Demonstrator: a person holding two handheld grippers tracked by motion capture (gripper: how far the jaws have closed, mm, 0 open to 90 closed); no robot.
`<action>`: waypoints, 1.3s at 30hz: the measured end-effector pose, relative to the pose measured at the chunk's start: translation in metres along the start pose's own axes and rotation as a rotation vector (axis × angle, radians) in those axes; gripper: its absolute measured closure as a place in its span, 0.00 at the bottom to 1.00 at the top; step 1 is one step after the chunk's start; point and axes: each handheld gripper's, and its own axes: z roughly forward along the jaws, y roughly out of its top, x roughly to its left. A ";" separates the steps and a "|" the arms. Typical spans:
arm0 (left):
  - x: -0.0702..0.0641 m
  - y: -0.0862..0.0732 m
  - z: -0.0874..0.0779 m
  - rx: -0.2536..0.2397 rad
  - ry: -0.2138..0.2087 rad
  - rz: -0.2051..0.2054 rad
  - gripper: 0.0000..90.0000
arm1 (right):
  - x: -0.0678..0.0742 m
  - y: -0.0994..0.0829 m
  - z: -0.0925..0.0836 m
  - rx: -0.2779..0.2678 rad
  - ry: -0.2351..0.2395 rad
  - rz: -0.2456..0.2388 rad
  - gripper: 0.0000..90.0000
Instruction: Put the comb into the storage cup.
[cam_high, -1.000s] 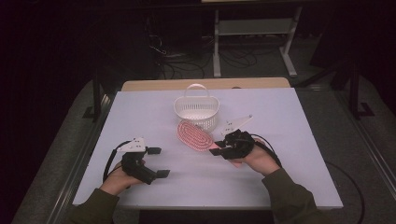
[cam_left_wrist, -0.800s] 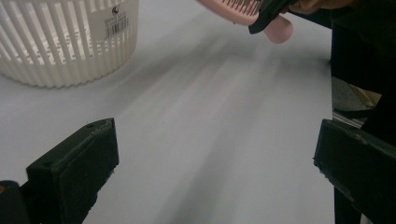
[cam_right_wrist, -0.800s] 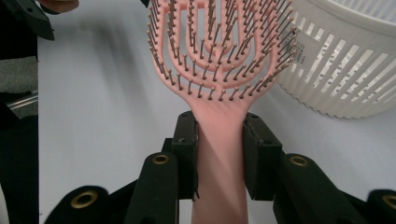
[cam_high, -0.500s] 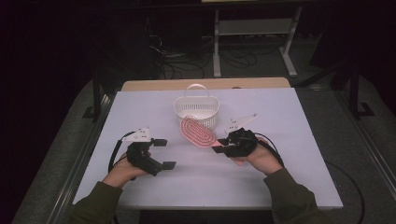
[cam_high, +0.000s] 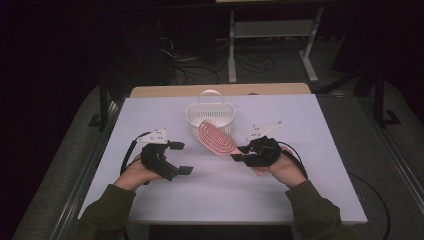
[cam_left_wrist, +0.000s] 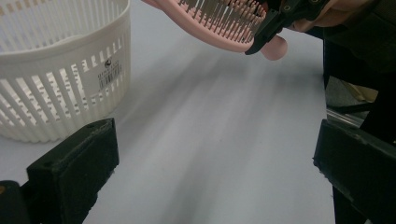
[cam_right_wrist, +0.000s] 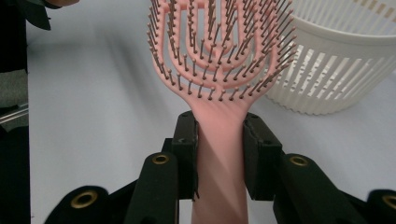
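Left tool (cam_high: 180, 157) has risen; right gripper view shows hairbrush (cam_right_wrist: 219, 70) bristles.

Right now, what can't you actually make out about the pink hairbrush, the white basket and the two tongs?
- Hairbrush: right gripper view, the head's tip runs off the top edge; the handle's end is cut off at the bottom edge.
- Basket: left gripper view, cut off by the left and top edges; its label print is too small to read.
- Basket's contents: high view, hidden by its wall and the brush head.
- Left tongs: open, their jaw bases cut off in the left gripper view.

text: none legible | white basket (cam_left_wrist: 60, 70) — small barcode sticker on its wall — print too small to read
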 end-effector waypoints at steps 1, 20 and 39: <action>0.000 0.002 0.001 0.001 -0.001 0.002 0.00 | -0.001 0.000 -0.001 -0.002 -0.002 0.003 0.76; 0.000 0.009 0.018 -0.044 0.003 -0.004 0.00 | -0.001 -0.002 0.000 -0.021 -0.009 0.018 0.76; -0.003 0.009 0.025 -0.063 0.026 -0.046 0.00 | 0.008 -0.001 0.008 -0.013 0.022 0.002 0.76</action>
